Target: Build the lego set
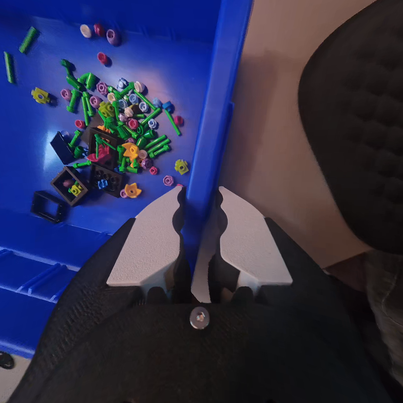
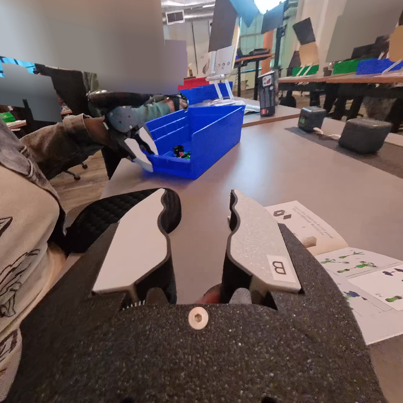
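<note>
Straddling the side wall of the blue bin (image 1: 202, 152), the left gripper (image 1: 200, 192) has one fingertip inside and one outside, jaws partly open around the wall; whether they actually pinch it I can't tell, looks more like a loose fit. From the right wrist view you can see that same gripper at the near-left corner of the bin, which sits on the grey table (image 2: 283, 174).

My read is the step in hand is either steadying or shifting the bin before picking pieces. If so, I'd close gently on the wall and move slowly, because the plastic is smooth and glossy and everything loose will slide.

The lego pieces (image 1: 117, 130) lie in a heap on the bin floor, left of the gripper: thin green stems, tiny round studs in pink, purple, white and pale blue, a couple of orange flower cups, lime-green knobbly bits, and some square black frames (image 1: 46, 206) at the near edge of the pile. All small, hard and shiny, so picks will need fingertip precision.

The right gripper (image 2: 198, 196) hangs low over bare table, wide open, holding nothing. Its fingers are matte pale plates with wavy black inner edges. The instruction booklet (image 2: 349, 272) lies open to the right of it, flat paper. Something dark and quilted (image 1: 359, 130) sits just off the table edge, maybe a chair.
</note>
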Available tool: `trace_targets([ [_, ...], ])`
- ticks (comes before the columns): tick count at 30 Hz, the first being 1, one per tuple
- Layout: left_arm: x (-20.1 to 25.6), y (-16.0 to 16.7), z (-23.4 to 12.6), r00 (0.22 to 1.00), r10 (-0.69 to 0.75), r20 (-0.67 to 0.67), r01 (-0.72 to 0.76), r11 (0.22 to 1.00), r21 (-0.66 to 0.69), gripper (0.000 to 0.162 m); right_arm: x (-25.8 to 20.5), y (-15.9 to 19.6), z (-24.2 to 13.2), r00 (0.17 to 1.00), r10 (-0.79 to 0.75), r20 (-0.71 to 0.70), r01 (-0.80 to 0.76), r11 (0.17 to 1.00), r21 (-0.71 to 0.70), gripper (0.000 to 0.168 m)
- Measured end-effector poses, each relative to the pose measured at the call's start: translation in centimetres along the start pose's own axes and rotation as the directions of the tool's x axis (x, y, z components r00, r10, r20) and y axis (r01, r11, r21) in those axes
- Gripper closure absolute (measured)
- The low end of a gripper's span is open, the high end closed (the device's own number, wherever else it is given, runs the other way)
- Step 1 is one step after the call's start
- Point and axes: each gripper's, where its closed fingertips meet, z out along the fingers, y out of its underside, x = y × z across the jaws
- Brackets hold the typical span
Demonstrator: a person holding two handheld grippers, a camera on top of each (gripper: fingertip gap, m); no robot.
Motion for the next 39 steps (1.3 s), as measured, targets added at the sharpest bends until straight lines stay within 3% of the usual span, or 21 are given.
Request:
trace_targets([
  [4,2.0,0.1,-0.3,0.993,-0.072,-0.094,0.071,0.997,-0.014,0.131,1.9,-1.3,-1.4,0.992,-0.009,-0.125,0.022,0.995,0.099,0.107],
  [8,4.5,0.1,-1.8,0.966,-0.100,-0.240,0.102,0.995,-0.005,0.119,2.6,-2.1,-1.8,0.973,-0.090,-0.212,0.126,0.979,0.162,0.078],
  [10,5.9,-0.9,-3.2,0.932,-0.115,-0.343,0.141,0.989,0.051,0.113,2.8,-2.1,-1.8,0.963,-0.125,-0.240,0.164,0.975,0.153,0.067],
  [12,6.7,-2.1,-4.6,0.899,-0.115,-0.422,0.178,0.977,0.113,0.110,2.6,-2.1,-1.8,0.962,-0.134,-0.239,0.170,0.975,0.141,0.067],
  [16,8.4,-5.8,-9.7,0.802,0.017,-0.598,0.229,0.914,0.334,0.109,3.1,-2.8,-2.4,0.960,-0.093,-0.264,0.142,0.975,0.172,0.055],
  [19,5.7,-7.8,-11.7,0.885,0.089,-0.457,0.176,0.845,0.506,0.096,3.5,-2.5,-2.6,0.961,-0.037,-0.273,0.078,0.987,0.143,0.045],
  [21,2.6,-8.6,-11.9,0.955,0.083,-0.285,0.100,0.814,0.572,0.059,3.5,-2.0,-2.3,0.967,-0.010,-0.254,0.039,0.993,0.107,0.043],
  [22,1.1,-8.9,-11.9,0.976,0.067,-0.206,0.067,0.811,0.581,0.031,3.4,-1.7,-2.1,0.970,-0.002,-0.244,0.025,0.995,0.092,0.043],
  [23,-0.4,-9.1,-11.9,0.990,0.056,-0.131,0.032,0.809,0.586,0.018,3.4,-1.4,-2.0,0.971,0.002,-0.239,0.016,0.997,0.076,0.043],
  [26,-3.0,-10.1,-12.4,0.998,0.066,-0.013,-0.042,0.773,0.633,0.016,3.0,-1.2,-1.6,0.977,0.024,-0.210,-0.011,0.998,0.063,0.042],
  [28,-3.4,-11.4,-13.2,0.995,0.098,0.009,-0.076,0.703,0.707,0.016,2.9,-1.5,-1.7,0.981,0.054,-0.185,-0.036,0.994,0.101,0.043],
  [31,-5.5,-12.5,-14.2,0.975,0.111,0.193,-0.221,0.592,0.775,0.020,2.7,-2.7,-2.3,0.984,0.047,-0.172,-0.014,0.982,0.189,0.060],
  [34,-8.5,-12.2,-14.4,0.907,0.115,0.405,-0.393,0.577,0.716,0.049,2.8,-4.0,-3.1,0.981,0.022,-0.194,0.036,0.956,0.290,0.063],
  [37,-10.7,-12.0,-14.5,0.888,0.097,0.450,-0.418,0.582,0.698,0.048,3.1,-3.8,-3.1,0.979,0.010,-0.205,0.052,0.954,0.296,0.056],
  [39,-11.3,-11.8,-14.3,0.912,0.108,0.396,-0.380,0.587,0.715,0.047,2.8,-3.4,-2.6,0.981,-0.017,-0.191,0.069,0.960,0.273,0.054],
])
